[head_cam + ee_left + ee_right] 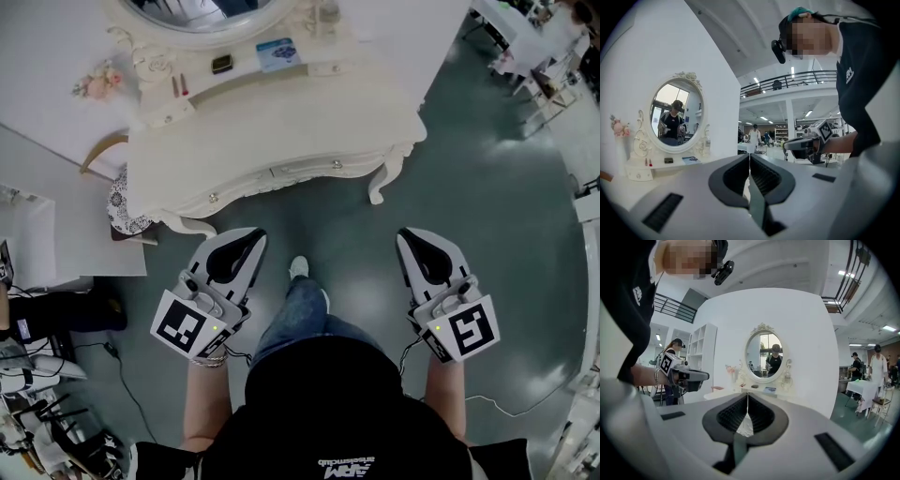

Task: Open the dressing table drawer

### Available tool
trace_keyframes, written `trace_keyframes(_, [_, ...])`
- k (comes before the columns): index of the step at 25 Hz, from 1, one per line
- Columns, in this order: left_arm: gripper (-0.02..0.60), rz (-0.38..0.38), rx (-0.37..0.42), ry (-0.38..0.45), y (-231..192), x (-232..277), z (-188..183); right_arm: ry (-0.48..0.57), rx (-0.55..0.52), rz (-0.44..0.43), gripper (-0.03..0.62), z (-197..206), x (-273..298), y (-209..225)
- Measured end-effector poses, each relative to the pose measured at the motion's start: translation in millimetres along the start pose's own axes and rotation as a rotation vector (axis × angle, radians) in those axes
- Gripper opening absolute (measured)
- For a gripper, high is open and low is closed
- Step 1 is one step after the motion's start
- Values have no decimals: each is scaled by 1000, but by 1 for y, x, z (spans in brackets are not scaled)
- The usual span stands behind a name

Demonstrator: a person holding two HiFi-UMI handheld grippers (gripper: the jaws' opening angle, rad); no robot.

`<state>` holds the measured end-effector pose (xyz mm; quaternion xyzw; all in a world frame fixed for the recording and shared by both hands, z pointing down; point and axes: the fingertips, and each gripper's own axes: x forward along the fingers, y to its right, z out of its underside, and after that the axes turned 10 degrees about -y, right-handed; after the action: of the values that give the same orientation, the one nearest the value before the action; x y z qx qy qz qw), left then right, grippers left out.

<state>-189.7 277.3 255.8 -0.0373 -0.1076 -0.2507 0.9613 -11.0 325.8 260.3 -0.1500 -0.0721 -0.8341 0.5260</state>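
The white dressing table (281,122) stands ahead of me, with an oval mirror (764,352) on top. Its front carries a drawer (281,174) with two small knobs (214,198) (337,164), and the drawer sits flush and closed. My left gripper (251,236) is short of the table's front left, its jaws shut with nothing between them, as the left gripper view (749,155) also shows. My right gripper (407,234) hangs off the table's right leg (380,187), apart from it. It too is shut and holds nothing (747,393).
A stool with a patterned cushion (120,208) is tucked by the table's left side. On the table's raised shelf lie a blue card (278,53), a small black box (222,64) and pink flowers (97,84). Cables (122,375) trail on the floor at left. White tables (525,47) stand far right.
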Motion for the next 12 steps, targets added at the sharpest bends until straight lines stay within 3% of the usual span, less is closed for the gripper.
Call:
trace_keyframes(7, [21, 15, -11, -7, -10, 26, 0, -3, -14, -24, 20, -1, 15, 12])
trace_keyframes(12, [21, 39, -14, -20, -21, 45, 3, 26, 34, -19, 20, -5, 25, 21])
